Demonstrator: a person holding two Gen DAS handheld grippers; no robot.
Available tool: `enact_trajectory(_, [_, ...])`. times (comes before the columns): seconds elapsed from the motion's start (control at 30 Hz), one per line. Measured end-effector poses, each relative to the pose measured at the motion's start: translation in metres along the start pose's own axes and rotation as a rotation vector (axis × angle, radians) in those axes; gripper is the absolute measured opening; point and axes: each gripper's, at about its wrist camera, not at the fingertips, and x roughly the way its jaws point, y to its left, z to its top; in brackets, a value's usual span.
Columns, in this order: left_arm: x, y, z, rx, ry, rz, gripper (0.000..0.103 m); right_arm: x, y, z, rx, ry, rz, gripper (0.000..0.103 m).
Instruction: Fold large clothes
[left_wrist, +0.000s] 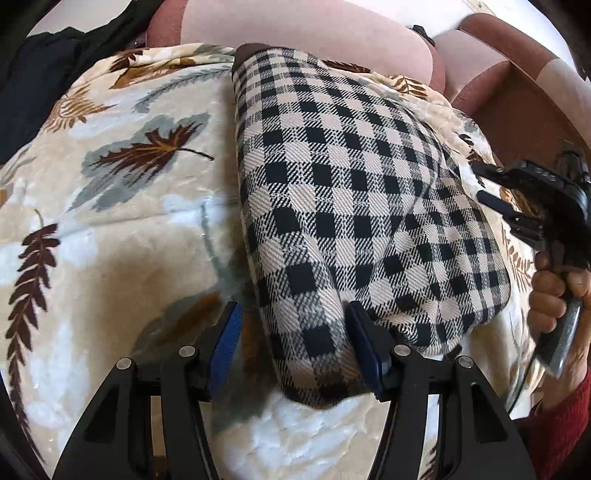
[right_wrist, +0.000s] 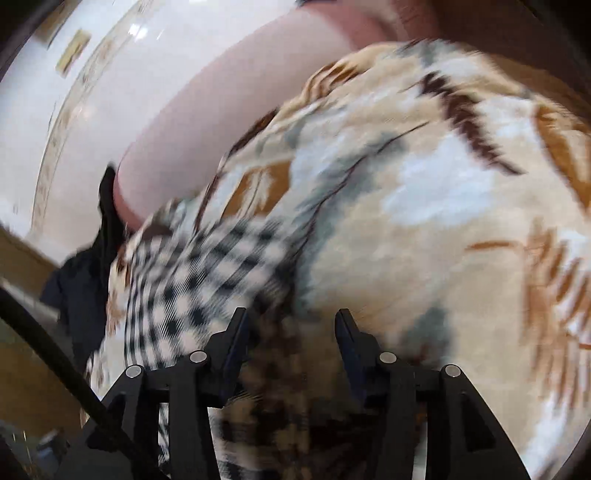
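A black-and-cream checked garment (left_wrist: 351, 206) lies folded into a long strip on a leaf-print blanket (left_wrist: 129, 192). My left gripper (left_wrist: 295, 332) is open, its blue-padded fingers (left_wrist: 229, 332) straddling the garment's near end, the right finger touching the cloth. My right gripper (left_wrist: 495, 184) shows at the right edge of the left wrist view, held in a hand beside the garment's right side. In the blurred right wrist view my right gripper (right_wrist: 290, 328) is open above the checked garment (right_wrist: 207, 266) and blanket (right_wrist: 424, 206).
A pink cushion (left_wrist: 314, 29) and brown sofa arm (left_wrist: 517, 85) lie beyond the blanket. A dark garment (left_wrist: 37, 85) lies at the far left; it also shows in the right wrist view (right_wrist: 92, 280). White tiled floor (right_wrist: 66, 122) lies beyond.
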Motion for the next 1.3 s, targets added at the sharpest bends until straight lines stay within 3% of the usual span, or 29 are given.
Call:
enact_trajectory(0.1, [-0.017, -0.006, -0.006, 0.028, -0.020, 0.013, 0.058, -0.019, 0.003, -0.006, -0.038, 0.010, 0.096, 0.052])
enact_trajectory(0.2, [-0.036, -0.012, -0.012, 0.059, -0.050, 0.029, 0.058, -0.035, 0.024, -0.032, -0.172, 0.052, 0.253, 0.033])
enact_trajectory(0.23, [-0.040, -0.014, -0.013, 0.066, -0.060, 0.038, 0.058, -0.034, 0.034, -0.048, -0.223, 0.112, 0.330, 0.031])
enact_trajectory(0.27, [-0.042, -0.016, -0.013, 0.073, -0.067, 0.049, 0.058, -0.031, 0.038, -0.058, -0.255, 0.150, 0.342, 0.031])
enact_trajectory(0.3, [-0.044, -0.017, -0.011, 0.079, -0.072, 0.062, 0.058, -0.023, 0.042, -0.071, -0.310, 0.193, 0.283, 0.031])
enact_trajectory(0.37, [-0.046, -0.016, -0.004, 0.067, -0.074, 0.072, 0.058, 0.001, 0.035, -0.085, -0.386, 0.273, 0.054, 0.029])
enact_trajectory(0.4, [-0.046, -0.014, 0.001, 0.044, -0.076, 0.067, 0.058, 0.006, 0.030, -0.086, -0.381, 0.294, 0.015, 0.021])
enact_trajectory(0.43, [-0.047, -0.010, 0.006, 0.018, -0.078, 0.053, 0.058, 0.002, 0.021, -0.082, -0.333, 0.282, 0.030, 0.014])
enact_trajectory(0.47, [-0.046, -0.006, 0.011, -0.003, -0.079, 0.038, 0.061, -0.004, 0.016, -0.075, -0.288, 0.268, 0.051, 0.014])
enact_trajectory(0.5, [-0.044, 0.000, 0.018, -0.034, -0.083, 0.017, 0.063, -0.016, 0.014, -0.065, -0.260, 0.219, 0.051, 0.018])
enact_trajectory(0.6, [-0.028, 0.012, 0.038, -0.091, -0.072, -0.033, 0.067, -0.035, 0.015, -0.043, -0.247, 0.064, 0.060, 0.064])
enact_trajectory(0.63, [-0.019, 0.017, 0.048, -0.112, -0.060, -0.057, 0.067, -0.033, 0.014, -0.036, -0.222, 0.044, 0.086, 0.071])
enact_trajectory(0.73, [0.003, 0.031, 0.069, -0.196, -0.029, -0.141, 0.067, 0.002, 0.010, -0.017, -0.152, 0.098, 0.159, 0.077])
enact_trajectory(0.8, [0.014, 0.034, 0.079, -0.216, -0.021, -0.187, 0.069, 0.028, 0.006, -0.016, -0.138, 0.138, 0.125, 0.077])
enact_trajectory(0.87, [0.024, 0.029, 0.087, -0.184, -0.021, -0.215, 0.073, 0.055, 0.001, -0.012, -0.110, 0.158, 0.111, 0.078])
enact_trajectory(0.97, [0.042, 0.013, 0.089, -0.123, 0.007, -0.242, 0.088, 0.072, 0.002, -0.004, -0.074, 0.139, 0.191, 0.081])
enact_trajectory(1.0, [0.047, 0.009, 0.088, -0.109, 0.017, -0.228, 0.088, 0.080, 0.005, -0.001, -0.071, 0.169, 0.237, 0.081])
enact_trajectory(1.03, [0.055, 0.003, 0.086, -0.079, 0.048, -0.203, 0.087, 0.088, 0.008, 0.000, -0.062, 0.195, 0.271, 0.072])
enact_trajectory(1.13, [0.051, -0.005, 0.087, -0.034, 0.053, -0.139, 0.058, 0.100, 0.011, -0.003, -0.011, 0.213, 0.295, 0.043])
enact_trajectory(1.2, [0.035, -0.003, 0.096, -0.034, 0.044, -0.142, 0.037, 0.094, 0.026, -0.003, -0.020, 0.188, 0.301, 0.034])
enact_trajectory(1.3, [0.004, -0.001, 0.110, -0.003, 0.000, -0.116, 0.036, 0.070, 0.055, 0.000, -0.067, 0.140, 0.384, 0.029])
